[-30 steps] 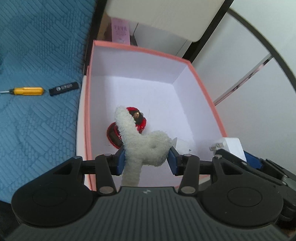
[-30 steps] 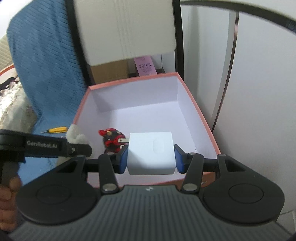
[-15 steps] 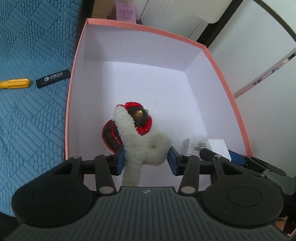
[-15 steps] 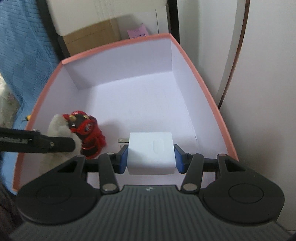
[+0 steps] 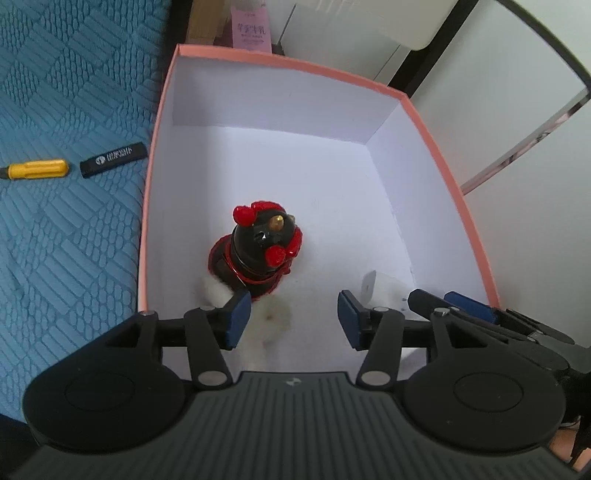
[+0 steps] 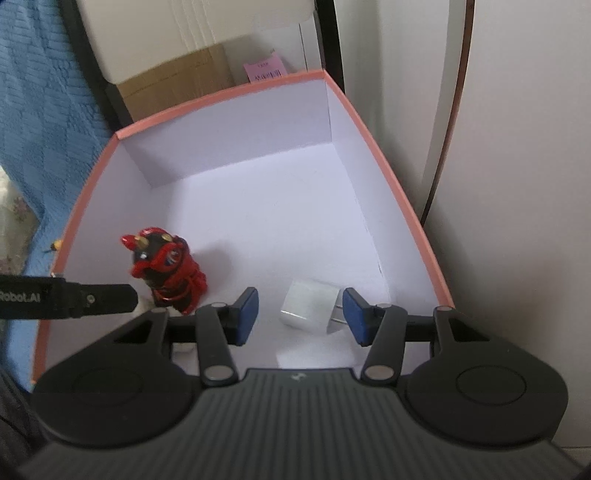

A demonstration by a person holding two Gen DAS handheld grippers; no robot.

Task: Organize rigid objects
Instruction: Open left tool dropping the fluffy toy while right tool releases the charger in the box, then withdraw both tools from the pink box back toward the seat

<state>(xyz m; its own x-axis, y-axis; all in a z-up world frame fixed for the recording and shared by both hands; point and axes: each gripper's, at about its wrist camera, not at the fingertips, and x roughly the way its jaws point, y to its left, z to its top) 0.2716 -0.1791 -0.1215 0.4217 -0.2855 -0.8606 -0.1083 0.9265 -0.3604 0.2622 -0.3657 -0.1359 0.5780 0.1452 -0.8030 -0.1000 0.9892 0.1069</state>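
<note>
A pink-rimmed box (image 5: 155, 155) with a white inside holds a red and black figurine (image 5: 258, 247), standing upright; the box (image 6: 388, 177) and the figurine (image 6: 166, 269) also show in the right wrist view. My left gripper (image 5: 291, 319) is open above the box's near end; a white fluffy toy (image 5: 267, 317) lies on the floor beneath it, next to the figurine. My right gripper (image 6: 299, 315) is open over a white plug-in charger (image 6: 308, 306) lying on the box floor; the charger (image 5: 384, 288) also shows in the left wrist view.
A yellow screwdriver (image 5: 37, 171) and a black USB stick (image 5: 112, 164) lie on the blue quilted cover (image 5: 66, 240) left of the box. A cardboard box (image 6: 177, 81) and a pink carton (image 5: 251, 31) stand behind it. A white wall is on the right.
Both grippers opened. The fluffy toy dropped from the left gripper and the charger dropped from the right gripper onto the box floor. Both grippers moved further over the box.
</note>
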